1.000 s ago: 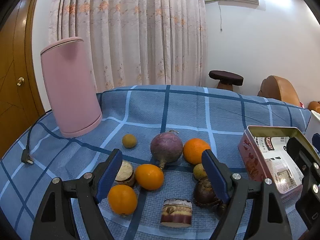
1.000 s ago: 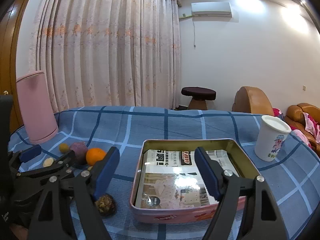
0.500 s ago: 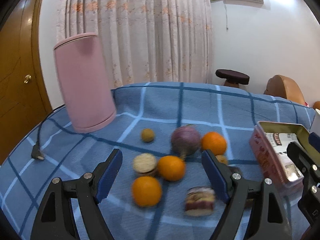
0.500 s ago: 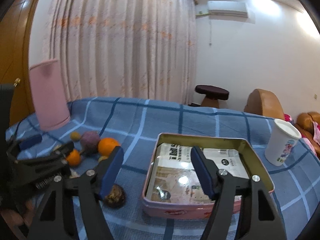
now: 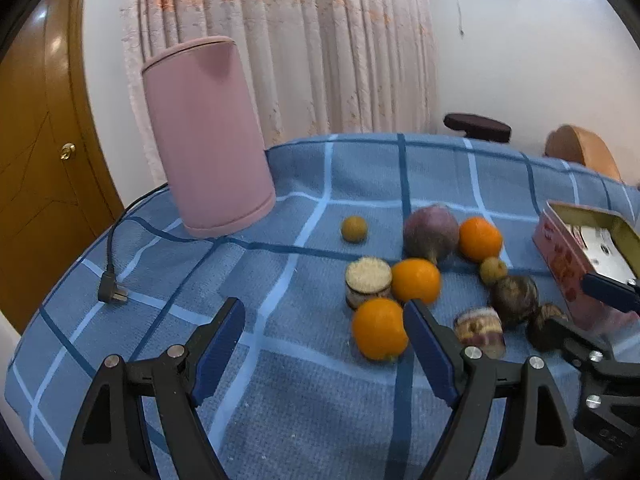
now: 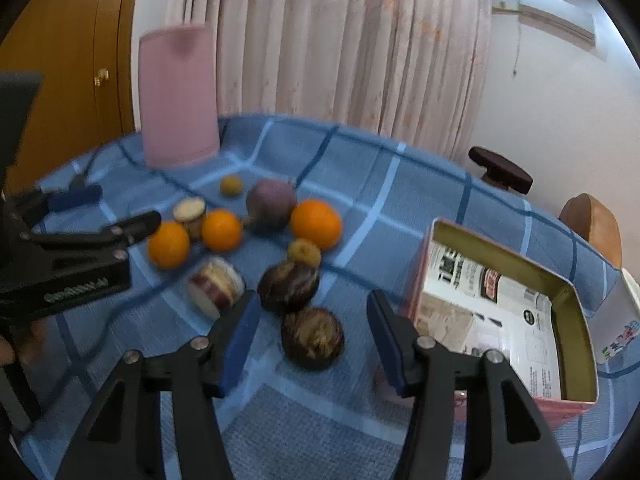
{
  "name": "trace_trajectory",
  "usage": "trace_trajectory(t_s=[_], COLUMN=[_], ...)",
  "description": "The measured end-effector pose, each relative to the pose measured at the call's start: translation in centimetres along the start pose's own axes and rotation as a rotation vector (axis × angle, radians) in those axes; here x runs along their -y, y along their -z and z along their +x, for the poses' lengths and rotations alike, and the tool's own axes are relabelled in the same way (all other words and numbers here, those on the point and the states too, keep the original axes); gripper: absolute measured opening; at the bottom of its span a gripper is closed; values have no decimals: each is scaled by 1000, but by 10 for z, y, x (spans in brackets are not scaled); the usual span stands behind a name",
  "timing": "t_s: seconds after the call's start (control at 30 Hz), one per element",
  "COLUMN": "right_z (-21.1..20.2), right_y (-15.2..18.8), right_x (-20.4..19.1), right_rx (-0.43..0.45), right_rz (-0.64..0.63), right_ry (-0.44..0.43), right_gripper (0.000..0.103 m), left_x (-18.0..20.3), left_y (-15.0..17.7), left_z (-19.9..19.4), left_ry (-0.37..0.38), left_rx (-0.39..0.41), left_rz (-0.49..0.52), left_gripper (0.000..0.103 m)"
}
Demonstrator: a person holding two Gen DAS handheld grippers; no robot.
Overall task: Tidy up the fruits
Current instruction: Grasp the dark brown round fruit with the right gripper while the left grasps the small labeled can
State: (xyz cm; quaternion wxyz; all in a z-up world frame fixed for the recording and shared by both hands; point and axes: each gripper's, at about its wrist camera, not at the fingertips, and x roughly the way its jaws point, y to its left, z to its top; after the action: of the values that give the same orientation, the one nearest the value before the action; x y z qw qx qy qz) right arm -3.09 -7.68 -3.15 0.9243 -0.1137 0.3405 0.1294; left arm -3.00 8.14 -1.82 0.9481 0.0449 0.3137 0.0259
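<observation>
Your woven blue checked cloth [image 6: 392, 200] looks matt and coarse, your tin [image 6: 576, 300] shows glossy metal walls with printed paper inside, your oranges [image 5: 379, 334] smooth-skinned, the pink canister [image 5: 208, 136] satiny, the door [image 5: 36, 160] varnished wood.

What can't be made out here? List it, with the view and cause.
- White cup, right wrist view: cut off by the frame edge.
- Print on the paper lining the tin, both views: too small and blurred.
- Dark fruit, left wrist view: partly behind the right gripper.
</observation>
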Motion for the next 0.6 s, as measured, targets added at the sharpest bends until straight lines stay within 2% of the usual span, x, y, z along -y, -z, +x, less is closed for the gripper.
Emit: trace_trajectory(t_s=[0.17,0.23,0.3,0.43,0.6], right_z=[20,25,25,22,-2], right_y=[3,4,5,7,7], right_x=[0,0,6,16,38], right_rx=[-125,-158,-159,-149,-31], right_rz=[-19,-32,-10,36,112], right_ry=[-22,-10,-38,-77,-124], right_gripper=[57,51,43,43,42], left_x=[8,14,22,35,47], left_y=[8,8,7,2,-4], left_z=[-5,-8,-13,-10,-2], left_ry=[84,125,162,241,283], left_rx=[-39,-46,-43,-60,-77], left_rz=[39,51,62,68,73], left_gripper=[82,82,82,82,80])
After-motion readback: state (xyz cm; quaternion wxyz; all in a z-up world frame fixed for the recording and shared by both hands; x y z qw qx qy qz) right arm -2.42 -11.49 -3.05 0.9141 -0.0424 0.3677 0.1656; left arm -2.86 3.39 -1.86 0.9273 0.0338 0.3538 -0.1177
